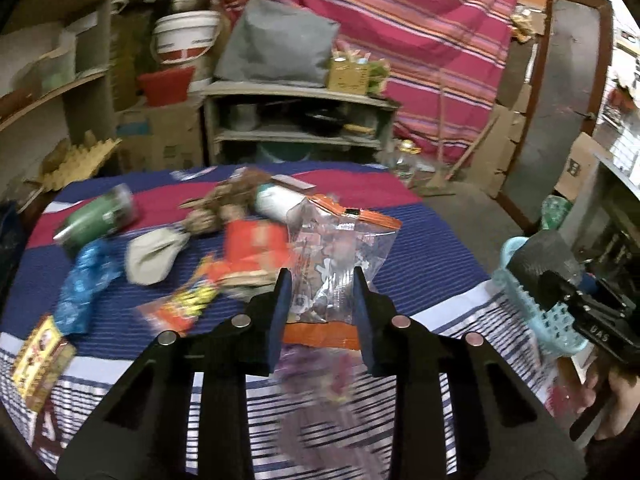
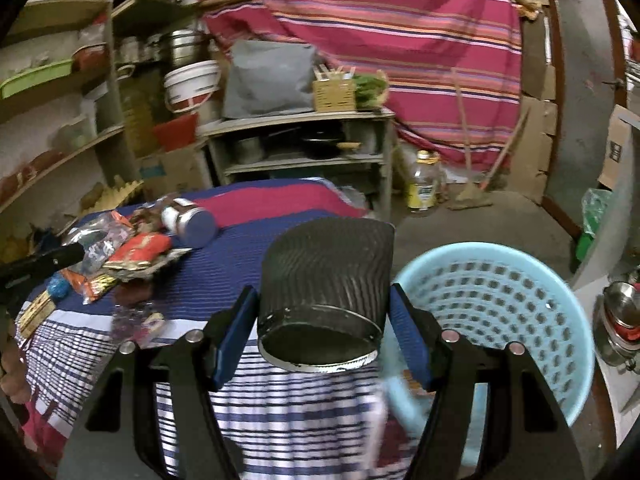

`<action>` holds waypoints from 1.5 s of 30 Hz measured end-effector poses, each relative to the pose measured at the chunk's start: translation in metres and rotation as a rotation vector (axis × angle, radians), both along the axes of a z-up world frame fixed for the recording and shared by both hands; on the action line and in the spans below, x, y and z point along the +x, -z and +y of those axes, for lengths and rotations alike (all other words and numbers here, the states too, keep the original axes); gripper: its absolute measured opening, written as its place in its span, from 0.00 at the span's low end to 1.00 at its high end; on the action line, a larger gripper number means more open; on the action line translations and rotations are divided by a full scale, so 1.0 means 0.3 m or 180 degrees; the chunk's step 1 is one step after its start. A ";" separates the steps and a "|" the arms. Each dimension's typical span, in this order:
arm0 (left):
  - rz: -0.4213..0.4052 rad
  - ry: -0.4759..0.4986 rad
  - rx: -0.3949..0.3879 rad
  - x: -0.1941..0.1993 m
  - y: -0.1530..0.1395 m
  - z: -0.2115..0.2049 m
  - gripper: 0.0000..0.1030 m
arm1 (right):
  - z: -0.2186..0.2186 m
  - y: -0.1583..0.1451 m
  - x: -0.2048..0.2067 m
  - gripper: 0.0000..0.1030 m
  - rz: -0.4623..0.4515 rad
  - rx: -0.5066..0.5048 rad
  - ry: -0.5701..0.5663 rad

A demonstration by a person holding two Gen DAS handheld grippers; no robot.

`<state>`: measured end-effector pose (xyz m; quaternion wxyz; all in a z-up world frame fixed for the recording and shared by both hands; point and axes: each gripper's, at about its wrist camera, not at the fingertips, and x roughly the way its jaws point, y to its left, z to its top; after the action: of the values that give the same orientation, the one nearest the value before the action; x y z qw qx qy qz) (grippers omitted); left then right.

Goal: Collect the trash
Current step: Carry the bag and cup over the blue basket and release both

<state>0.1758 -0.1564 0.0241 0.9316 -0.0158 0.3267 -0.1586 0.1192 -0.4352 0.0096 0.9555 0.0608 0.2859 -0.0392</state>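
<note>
The left gripper (image 1: pixel 320 276) squeezes a clear plastic bag (image 1: pixel 340 248) with orange edges, lifted above the striped cloth (image 1: pixel 432 240) on the table. The right gripper (image 2: pixel 322 300) is clamped on a dark can (image 2: pixel 326 272) (it is tipped, its round end facing the camera), just beside the light blue basket (image 2: pixel 500 292). More trash lies on the cloth: a red wrapper (image 1: pixel 256 244), a blue wrapper (image 1: pixel 86 276) and a green can (image 1: pixel 100 220).

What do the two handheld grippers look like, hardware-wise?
Both match: left gripper and right gripper have black, slotted plastic linkage arms, round silver pivot pins and flat blue finger pads. Seen side-on, the right one bears white lettering.
</note>
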 end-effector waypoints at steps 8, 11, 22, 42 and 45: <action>-0.0205 0.0562 -0.0169 -0.037 -0.039 -0.363 0.27 | -0.247 -0.038 -0.062 0.64 -0.0068 -0.0045 0.0380; -0.0136 0.0780 -0.0157 -0.032 -0.020 -0.499 0.27 | -0.329 -0.019 -0.078 0.64 -0.0024 -0.0057 0.0516; 0.0029 0.1289 -0.0006 -0.054 0.107 -0.843 0.27 | -0.564 0.086 -0.141 0.64 0.0135 0.0070 0.0897; 0.0065 0.1224 0.0093 0.001 0.136 -0.858 0.73 | -0.562 0.127 -0.119 0.64 0.0300 0.0040 0.0975; -0.0016 0.1064 0.0115 0.001 0.109 -0.777 0.81 | -0.523 0.131 -0.094 0.64 0.0309 -0.0016 0.0946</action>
<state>0.1761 -0.3894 -0.0086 0.8932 0.0559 0.3252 -0.3054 0.0910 -0.5920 -0.0297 0.9244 0.0980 0.3195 -0.1838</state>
